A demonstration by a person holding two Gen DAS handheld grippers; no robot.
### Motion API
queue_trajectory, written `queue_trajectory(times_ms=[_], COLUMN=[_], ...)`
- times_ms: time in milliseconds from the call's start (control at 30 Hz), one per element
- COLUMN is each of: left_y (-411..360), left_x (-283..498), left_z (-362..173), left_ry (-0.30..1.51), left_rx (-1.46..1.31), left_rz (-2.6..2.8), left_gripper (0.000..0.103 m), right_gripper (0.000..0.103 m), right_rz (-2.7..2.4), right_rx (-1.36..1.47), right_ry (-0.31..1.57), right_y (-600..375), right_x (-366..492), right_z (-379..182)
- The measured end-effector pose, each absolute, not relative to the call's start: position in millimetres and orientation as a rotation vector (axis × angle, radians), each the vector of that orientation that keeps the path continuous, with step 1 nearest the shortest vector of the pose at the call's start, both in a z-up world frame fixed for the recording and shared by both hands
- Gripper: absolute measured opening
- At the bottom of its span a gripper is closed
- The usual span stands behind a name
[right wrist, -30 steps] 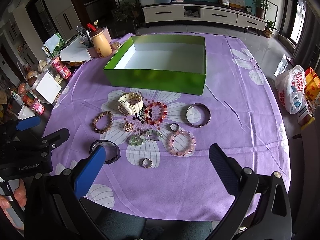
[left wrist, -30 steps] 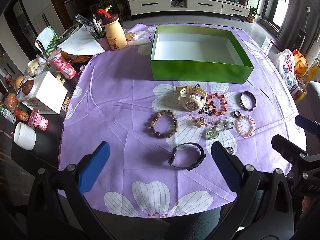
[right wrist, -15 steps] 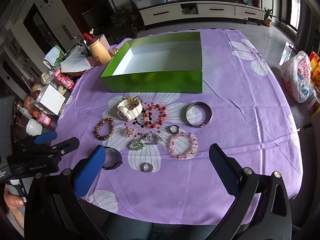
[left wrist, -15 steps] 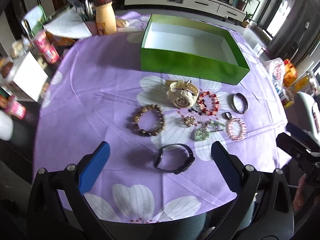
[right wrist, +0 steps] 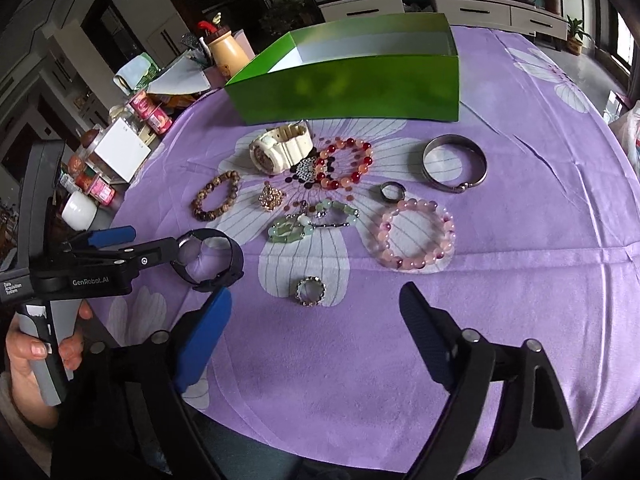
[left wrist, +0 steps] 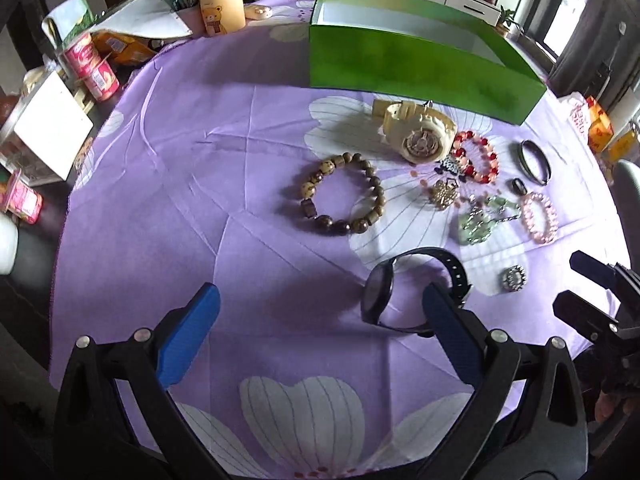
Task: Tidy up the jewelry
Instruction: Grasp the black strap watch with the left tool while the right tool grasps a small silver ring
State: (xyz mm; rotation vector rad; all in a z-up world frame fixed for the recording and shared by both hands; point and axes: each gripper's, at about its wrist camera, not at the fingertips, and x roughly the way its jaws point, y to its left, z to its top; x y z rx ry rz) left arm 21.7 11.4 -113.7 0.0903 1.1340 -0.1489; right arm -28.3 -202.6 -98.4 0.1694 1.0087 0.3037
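Two hand-held grippers hung over a purple flowered cloth (right wrist: 540, 240) on which the jewelry lay. Largest, and farthest beyond both grippers, stood an open green box (right wrist: 352, 88) with a white interior. The left gripper (left wrist: 320, 308) had its jaws spread wide with nothing pressed between them; its right-hand finger (left wrist: 448, 328) lay just beside, possibly against, the black watch (left wrist: 416, 288), which stood on edge ahead of it. The right gripper (right wrist: 316, 312) had its jaws closing, with only cloth between them; a small sparkly ring (right wrist: 310, 290) lay just ahead of the gap. Beyond the left gripper lay a cream watch (left wrist: 420, 132) near the box and a brown bead bracelet (left wrist: 340, 200) nearer. Ahead of the right gripper lay a pink bead bracelet (right wrist: 416, 236), and farther on a metal bangle (right wrist: 454, 162) and a red bead bracelet (right wrist: 346, 164). A green bead piece (right wrist: 304, 224), a gold brooch (right wrist: 272, 198) and a dark ring (right wrist: 392, 191) lay between these. A hand (right wrist: 36, 352) gripped the left gripper's handle.
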Motion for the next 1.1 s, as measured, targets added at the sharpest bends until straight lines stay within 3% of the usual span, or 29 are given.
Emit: queue_trajectory(times_ms=[167, 433, 567, 667, 1100], left_y=[7, -1, -3, -3, -15], left_x=[22, 26, 28, 29, 21], left_z=[-124, -137, -141, -140, -138], left_ry=[1.11, 1.117, 1.117, 1.106, 1.088], left_rx=[0.139, 0.173, 0.176, 0.17, 0.155], left_rz=[-0.142, -0.15, -0.164, -0.174, -0.236], left_gripper=[0.096, 0.072, 0.066, 0.058, 0.014], right_gripper=[0.061, 0.042, 0.037, 0.024, 0.021], right_rz=[0.27, 0.268, 0.26, 0.276, 0.286], right_rx=[0.041, -0.046, -0.111, -0.13, -0.059], right_ry=[0.98, 0.967, 0.939, 0.919, 0.917], right_y=[-186, -174, -166, -160, -166], right_x=[-26, -24, -25, -27, -27], right_z=[-110, -124, -125, -125, -122])
